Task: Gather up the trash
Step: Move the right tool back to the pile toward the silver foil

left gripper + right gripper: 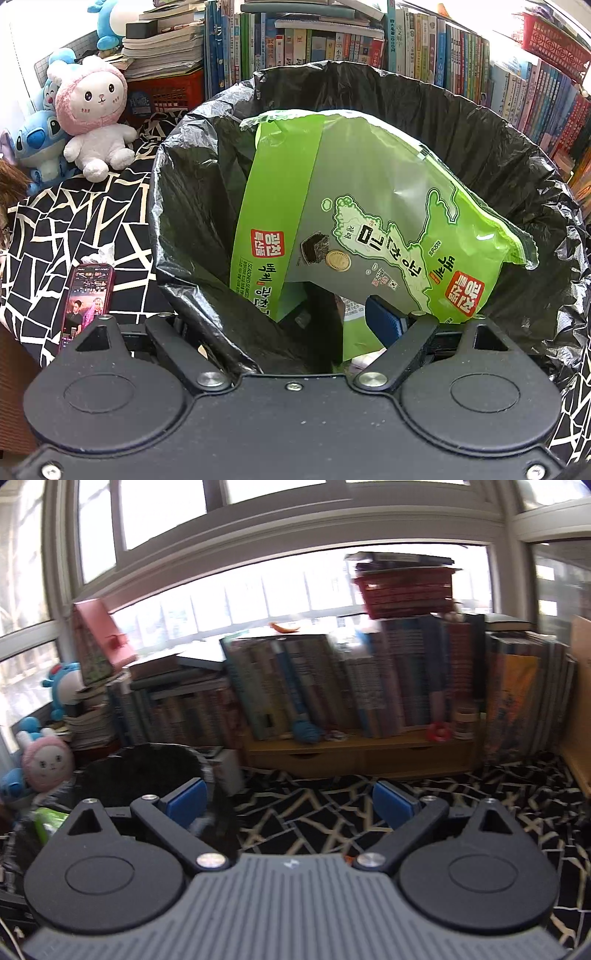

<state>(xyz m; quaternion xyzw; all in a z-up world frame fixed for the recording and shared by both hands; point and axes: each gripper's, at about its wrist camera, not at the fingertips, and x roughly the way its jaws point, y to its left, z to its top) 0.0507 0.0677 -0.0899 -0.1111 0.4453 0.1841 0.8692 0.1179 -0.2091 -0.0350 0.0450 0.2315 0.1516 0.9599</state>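
Wrapper (369, 206) hides left claw's (295, 314) left fingertip.

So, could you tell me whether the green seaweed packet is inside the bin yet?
Partly: the green seaweed packet stands in the black-lined bin, top above the rim.

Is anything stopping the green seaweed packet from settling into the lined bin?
Only the left gripper, open astride the rim: its blue pad sits at the lower edge of the green packet, which leans on the black liner.

Green wrapper (369, 206) blocking bin mouth (207, 110)
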